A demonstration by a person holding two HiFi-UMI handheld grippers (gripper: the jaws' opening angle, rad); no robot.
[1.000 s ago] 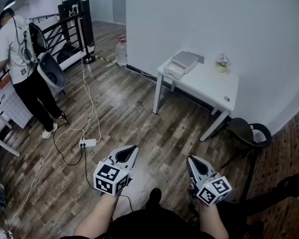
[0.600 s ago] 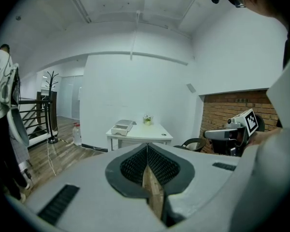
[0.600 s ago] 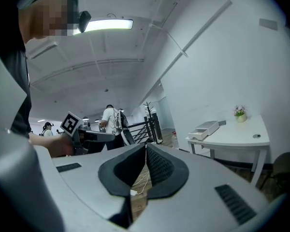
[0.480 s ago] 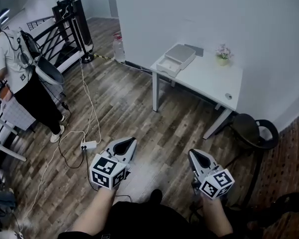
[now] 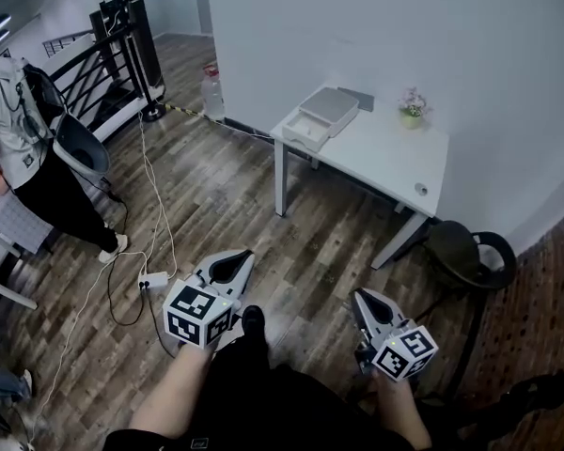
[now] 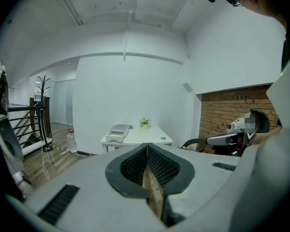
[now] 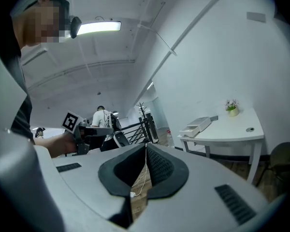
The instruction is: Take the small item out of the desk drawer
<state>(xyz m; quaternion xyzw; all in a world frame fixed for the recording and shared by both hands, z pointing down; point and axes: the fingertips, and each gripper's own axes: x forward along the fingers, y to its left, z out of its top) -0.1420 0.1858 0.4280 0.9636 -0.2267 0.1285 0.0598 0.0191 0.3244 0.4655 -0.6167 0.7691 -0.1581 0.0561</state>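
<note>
Approach stage. Left gripper (image 5: 240,256) and right gripper (image 5: 362,299) both clenched, empty, well short of white rectangular desk (image 5: 381,158). Small grey drawer unit (image 5: 321,116) on desk's far-left corner; item unseen. Next: close in, unclench one.

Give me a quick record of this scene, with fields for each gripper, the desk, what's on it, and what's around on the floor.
left gripper: fingers shut, empty, over the floor short of the desk
right gripper: fingers shut, empty, also short of the desk
desk: white, against the wall, ahead of both grippers
on desk: drawer unit, drawer apparently pulled out, contents not visible; small potted plant
beside desk: dark chair
floor: power strip with cables; water bottle by the wall
bystander: person standing at far left
</note>
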